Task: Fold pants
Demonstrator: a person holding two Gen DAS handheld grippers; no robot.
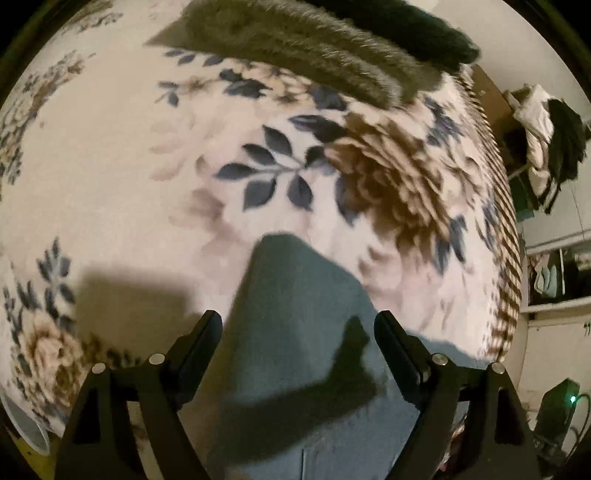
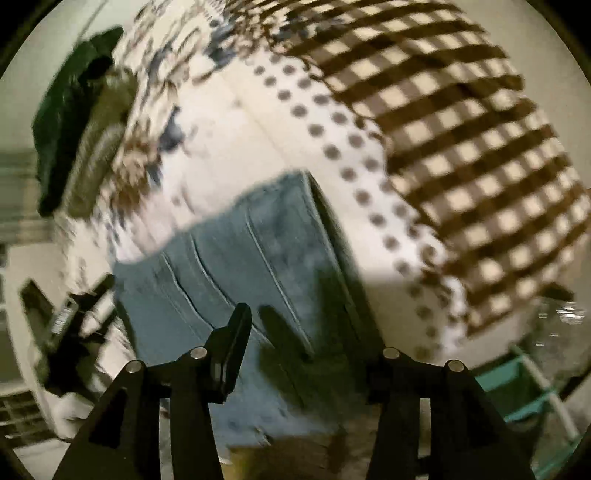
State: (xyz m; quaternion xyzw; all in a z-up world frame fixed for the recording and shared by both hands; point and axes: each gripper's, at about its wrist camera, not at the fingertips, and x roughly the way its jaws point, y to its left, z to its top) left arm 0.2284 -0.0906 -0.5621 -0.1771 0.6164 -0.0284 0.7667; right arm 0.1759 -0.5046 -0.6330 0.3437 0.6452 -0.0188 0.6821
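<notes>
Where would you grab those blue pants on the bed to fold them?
Probably the blue pants by their far straight edge, coming from above with the right gripper: the cloth lies flat on the floral blanket, and that edge is exposed.

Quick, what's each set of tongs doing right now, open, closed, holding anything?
Left tongs: open wide above the blue pants, gripping nothing.
Right tongs: open over the pants, holding nothing.

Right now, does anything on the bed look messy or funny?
Not really. The blue pants lie folded on the flowery blanket. Only their near corner pokes out in a point. Dark clothes are piled at the far edge.
</notes>
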